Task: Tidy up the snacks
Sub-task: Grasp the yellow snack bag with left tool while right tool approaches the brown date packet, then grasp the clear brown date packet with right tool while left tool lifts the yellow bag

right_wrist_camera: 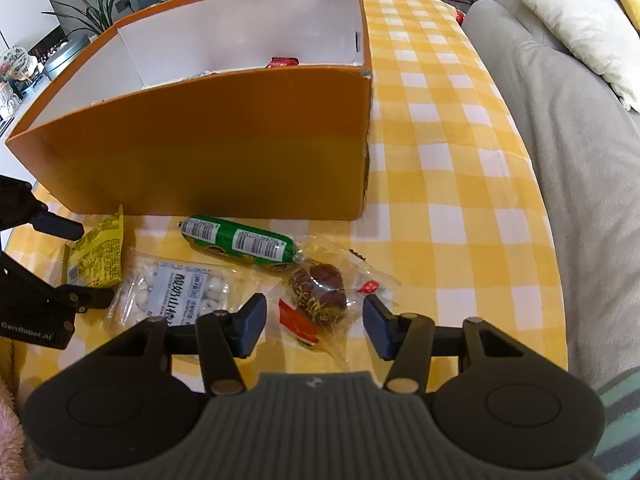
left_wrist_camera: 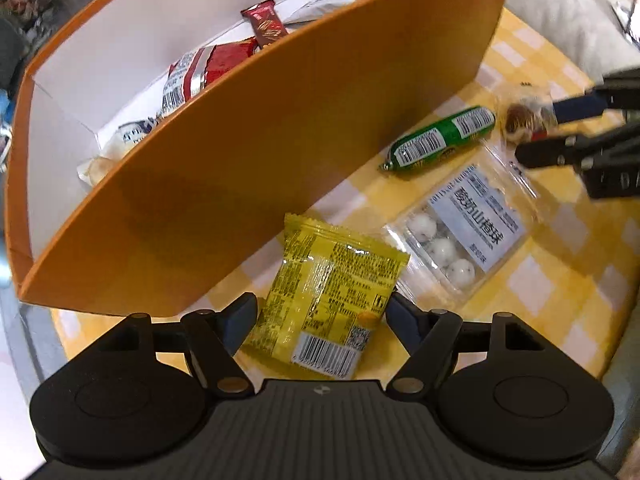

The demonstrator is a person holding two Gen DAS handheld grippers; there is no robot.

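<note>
Spread wide, the left claw (left_wrist_camera: 322,320) straddles a yellow snack packet (left_wrist_camera: 332,292) lying on the checkered bench (left_wrist_camera: 560,280), its pads clear of the wrapper. Beside it lie a clear pack of white balls (left_wrist_camera: 460,232) and a green sausage (left_wrist_camera: 440,138), all before the orange box (left_wrist_camera: 280,140).

From the right wrist, the right claw (right_wrist_camera: 316,324) stands apart around a brown wrapped pastry (right_wrist_camera: 320,288), not pressing it; the sausage (right_wrist_camera: 240,242) lies just beyond.

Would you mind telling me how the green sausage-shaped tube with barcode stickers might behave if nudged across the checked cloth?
The green sausage-shaped tube looks round and smooth, so it would probably roll rather than slide. Its glossy skin may be slippery. It lies near the orange cardboard box, which might stop it.
</note>
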